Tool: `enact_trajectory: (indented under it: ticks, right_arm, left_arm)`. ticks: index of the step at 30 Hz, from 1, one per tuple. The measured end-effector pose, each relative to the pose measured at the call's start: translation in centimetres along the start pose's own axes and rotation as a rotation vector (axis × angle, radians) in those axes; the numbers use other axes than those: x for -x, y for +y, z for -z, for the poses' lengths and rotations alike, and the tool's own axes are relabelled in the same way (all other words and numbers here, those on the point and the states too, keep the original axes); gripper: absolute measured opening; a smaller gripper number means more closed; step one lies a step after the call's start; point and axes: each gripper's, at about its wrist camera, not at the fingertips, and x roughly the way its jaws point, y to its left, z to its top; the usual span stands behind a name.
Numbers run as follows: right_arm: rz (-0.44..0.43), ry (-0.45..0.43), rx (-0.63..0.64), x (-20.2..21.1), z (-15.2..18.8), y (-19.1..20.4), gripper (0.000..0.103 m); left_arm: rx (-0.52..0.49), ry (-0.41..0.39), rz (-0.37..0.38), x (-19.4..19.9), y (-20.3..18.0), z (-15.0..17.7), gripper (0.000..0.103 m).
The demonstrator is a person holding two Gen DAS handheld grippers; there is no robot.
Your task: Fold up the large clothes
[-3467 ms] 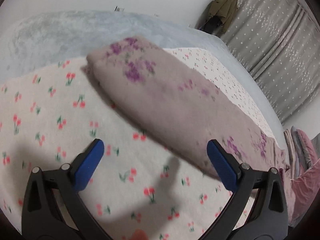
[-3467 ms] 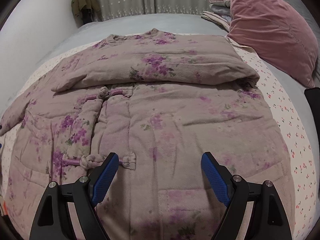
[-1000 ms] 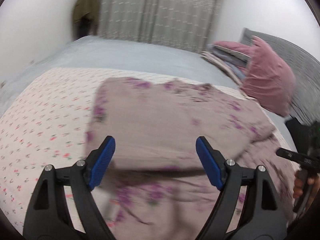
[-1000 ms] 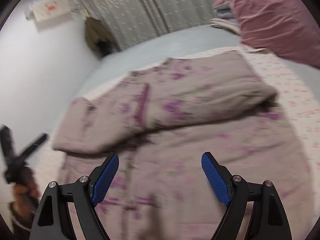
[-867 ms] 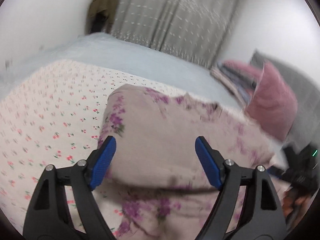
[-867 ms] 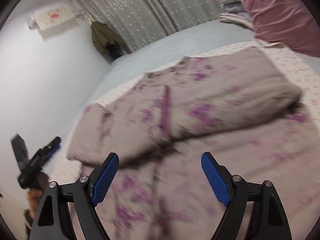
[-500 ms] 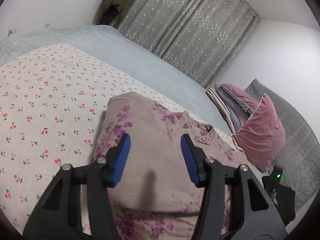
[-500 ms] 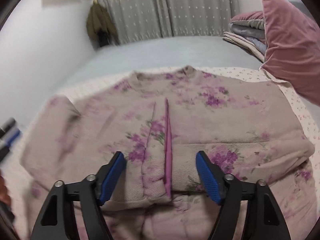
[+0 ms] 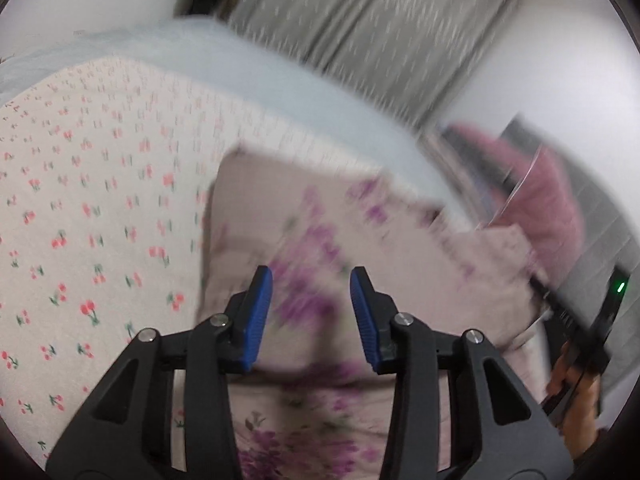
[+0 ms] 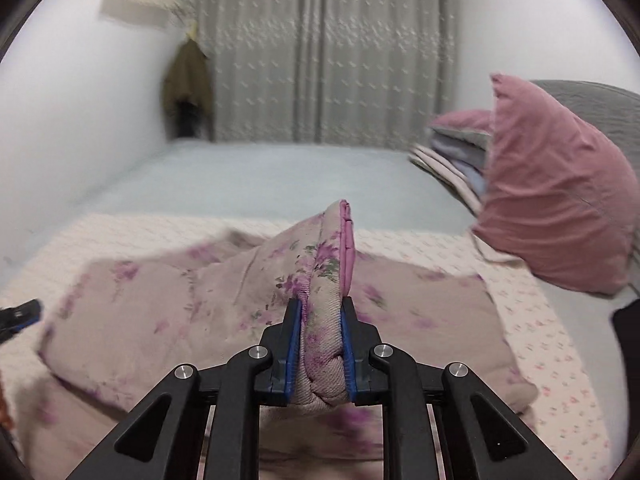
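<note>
Floral padded jacket (image 10: 192,312) spread on cherry-print sheet (image 9: 80,200) atop bed, partly folded, sleeves laid across body. Pale pink-beige cloth w/ purple flower print, pink lining edge (image 10: 347,240) showing.

Right gripper (image 10: 320,344): jaws closing, nearly shut, blue pads pressing both sides of thick bunched fold of jacket. Fold pinched between pads, sticks up past fingertips as a ridge, lining edge on its right side. Rest of jacket lies flat to left and right of ridge. Held part raised above the rest; can't tell if fully clear of the layer below.

Left gripper (image 9: 311,316): jaws closing, partway in, gap between pads plain to see. Jacket seen behind gap, folded edge just beyond fingertips; pads not pressing cloth. Can't tell if tips touch cloth underneath, view badly blurred. Left edge of jacket fold just left of left pad, sheet beyond that.

Right side of left view: other gripper's black body w/ green light (image 9: 619,288), person's hand (image 9: 576,396) wrapped round handle, at jacket's right edge.

Bg: pink cushion (image 10: 560,200) at right, leaning by grey headboard (image 10: 592,100); stack of folded bedding (image 10: 456,156) beside cushion. Pale blue bedcover (image 10: 260,176) beyond sheet. Grey dotted curtain (image 10: 328,48) on far wall, olive coat (image 10: 188,80) hanging at left of it.
</note>
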Motion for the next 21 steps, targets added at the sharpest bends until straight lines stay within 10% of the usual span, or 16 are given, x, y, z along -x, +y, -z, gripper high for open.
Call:
enact_trajectory:
  ticks: [4,10,14,21]
  right_arm:
    - [0.061,0.216,0.039,-5.8,4.3,-1.5,0.027]
    - [0.069,0.208,0.006,-4.3,3.7,-3.3,0.049]
    - [-0.055,0.202,-0.084,0.5,2.9,-4.9,0.065]
    - [-0.196,0.158,-0.154,8.9,5.0,-8.6,0.081]
  left_arm:
    - [-0.066,0.066,-0.084,-2.3,-0.5,1.3,0.040]
    - [-0.059,0.064,-0.099,-0.7,-1.0,0.9,0.045]
    - [0.000,0.077,-0.074,1.2,-1.3,0.9,0.088]
    - [-0.119,0.126,-0.175,5.3,-3.0,3.6,0.090]
